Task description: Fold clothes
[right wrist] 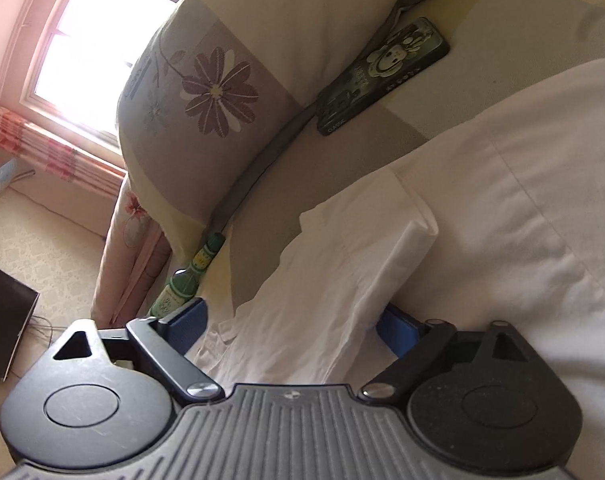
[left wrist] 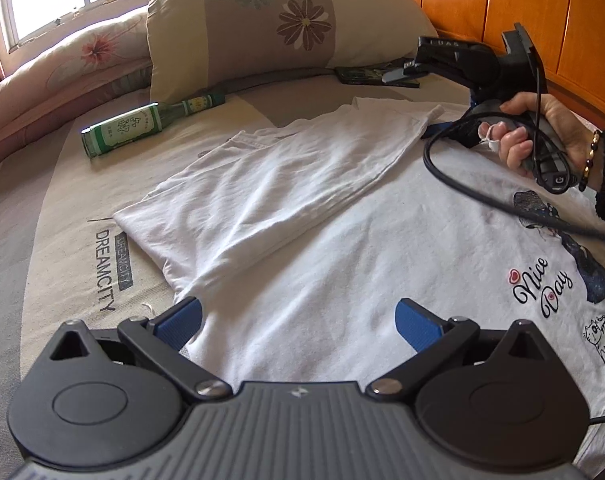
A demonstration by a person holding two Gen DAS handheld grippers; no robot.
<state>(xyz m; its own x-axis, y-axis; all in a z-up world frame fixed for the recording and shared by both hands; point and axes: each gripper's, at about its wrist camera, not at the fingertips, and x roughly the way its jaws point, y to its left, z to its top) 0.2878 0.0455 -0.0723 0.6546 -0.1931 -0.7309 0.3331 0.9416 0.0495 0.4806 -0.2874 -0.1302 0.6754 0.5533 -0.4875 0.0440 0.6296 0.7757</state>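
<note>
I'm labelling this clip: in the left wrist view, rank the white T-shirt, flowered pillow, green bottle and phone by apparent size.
1. white T-shirt
2. flowered pillow
3. green bottle
4. phone, partly hidden behind the right gripper, so uncertain.

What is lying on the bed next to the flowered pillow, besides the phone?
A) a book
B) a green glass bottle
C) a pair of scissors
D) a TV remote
B: a green glass bottle with a green and white label lies on its side, its neck toward the flowered pillow.
</note>
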